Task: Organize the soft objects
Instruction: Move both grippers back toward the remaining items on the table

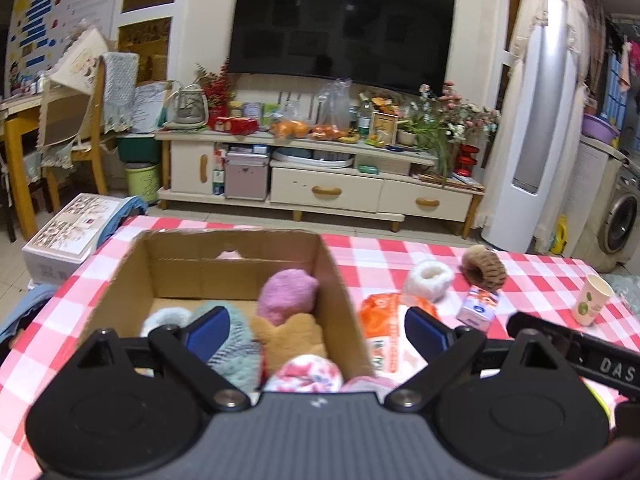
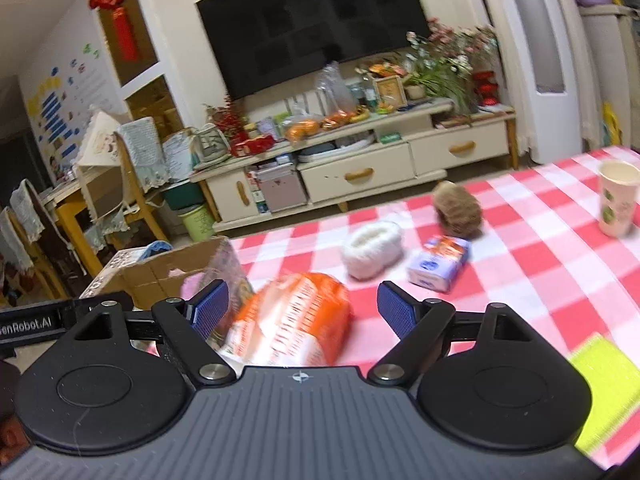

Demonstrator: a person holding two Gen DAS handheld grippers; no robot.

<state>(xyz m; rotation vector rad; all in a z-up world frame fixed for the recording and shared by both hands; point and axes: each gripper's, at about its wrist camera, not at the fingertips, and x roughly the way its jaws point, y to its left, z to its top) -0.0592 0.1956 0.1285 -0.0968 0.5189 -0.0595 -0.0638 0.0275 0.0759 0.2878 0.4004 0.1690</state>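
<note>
Both grippers hovering wide open over the checkered table, gripping nothing.

Left gripper (image 1: 318,330) is hanging above the cardboard box (image 1: 120,288), which is holding a pink plush (image 1: 286,294), a tan plush (image 1: 292,340) and other soft toys. Right gripper (image 2: 302,310) is sitting over the orange packet (image 2: 292,320); white fluffy ring (image 2: 374,254), tissue pack (image 2: 438,268), brown knit ring (image 2: 458,210) and paper cup (image 2: 618,198) are lying further right on the tablecloth (image 2: 540,264).
</note>
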